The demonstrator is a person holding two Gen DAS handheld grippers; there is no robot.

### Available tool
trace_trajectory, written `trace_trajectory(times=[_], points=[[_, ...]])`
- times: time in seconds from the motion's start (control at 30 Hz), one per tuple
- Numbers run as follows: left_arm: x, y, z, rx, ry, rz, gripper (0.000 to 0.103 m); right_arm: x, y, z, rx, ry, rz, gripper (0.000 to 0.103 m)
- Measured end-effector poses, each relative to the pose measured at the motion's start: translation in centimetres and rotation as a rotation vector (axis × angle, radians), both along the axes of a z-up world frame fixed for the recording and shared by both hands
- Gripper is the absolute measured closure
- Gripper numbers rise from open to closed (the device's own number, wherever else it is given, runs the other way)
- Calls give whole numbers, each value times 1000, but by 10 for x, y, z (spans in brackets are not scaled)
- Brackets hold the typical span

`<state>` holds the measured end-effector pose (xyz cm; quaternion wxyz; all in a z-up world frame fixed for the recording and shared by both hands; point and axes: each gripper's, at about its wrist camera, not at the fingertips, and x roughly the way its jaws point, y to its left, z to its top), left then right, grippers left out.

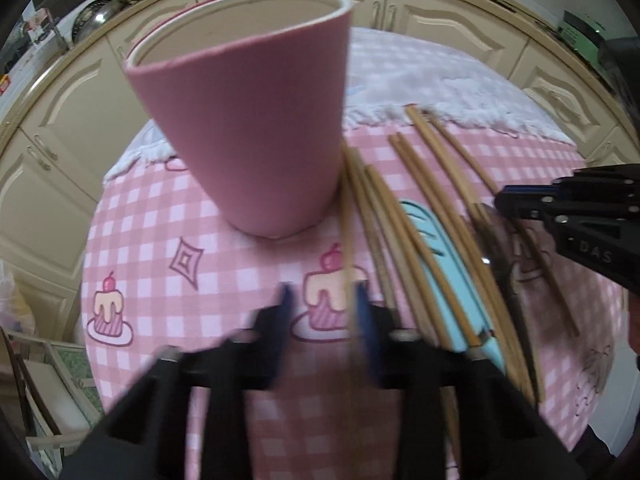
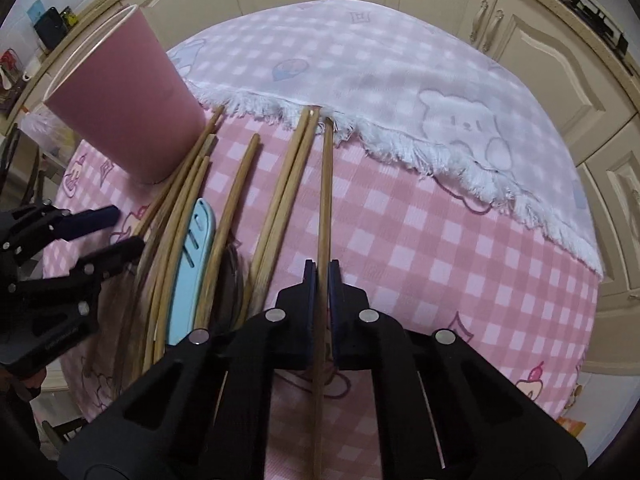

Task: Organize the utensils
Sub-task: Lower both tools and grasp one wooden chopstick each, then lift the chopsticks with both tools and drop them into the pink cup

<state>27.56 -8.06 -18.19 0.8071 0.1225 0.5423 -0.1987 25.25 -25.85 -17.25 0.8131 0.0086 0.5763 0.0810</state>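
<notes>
Table cover: I see a pink checked tablecloth point(image 2: 440, 248) printed with cakes.
Far half: I see a white fringed bear-print cloth point(image 2: 400, 80) lying over it.
Behind: I see cream cabinets point(image 1: 72, 120).
Counter, left: metal bowl point(image 1: 94, 20).

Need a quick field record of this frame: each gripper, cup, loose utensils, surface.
right gripper: shut on chopstick, fingers clamping its shaft
left gripper: open, one chopstick running along its right finger
pink cup: upright, appears empty, left of the utensils
loose utensils: several wooden chopsticks, one light blue utensil lying among them
surface: pink checkered tablecloth, white fringed cloth behind
</notes>
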Motion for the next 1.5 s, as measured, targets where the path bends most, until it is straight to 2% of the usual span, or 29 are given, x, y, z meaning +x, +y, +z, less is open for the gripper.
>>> trace_trajectory(times=[0.2, 0.27, 0.37, 0.6, 0.77, 0.9, 1.13, 1.3, 1.5], points=[[-15, 3, 0, -35, 16, -4, 98, -15, -24, 1, 128, -9, -18, 97], [-22, 5, 2, -45, 11, 3, 98, -22, -36, 4, 205, -25, -35, 97], [-36, 10, 8, -66, -13, 7, 98, -34, -51, 11, 273, -59, -52, 97], [-72, 18, 35, -139, -89, -53, 98, -45, -64, 31, 395, -132, -77, 97], [-79, 18, 74, -253, -217, -53, 98, -47, -64, 66, 481, -260, -70, 97], [-72, 30, 120, -369, -376, -1, 98, -38, -57, 97, 536, -375, -61, 97], [-47, 52, 187, -517, -645, 91, 98, -6, -22, 164, 551, -600, -1, 97], [-21, 54, 211, -565, -734, 152, 98, 22, 6, 197, 565, -738, 25, 97], [3, 48, 219, -577, -819, 195, 98, 47, 38, 202, 534, -824, 47, 97]])
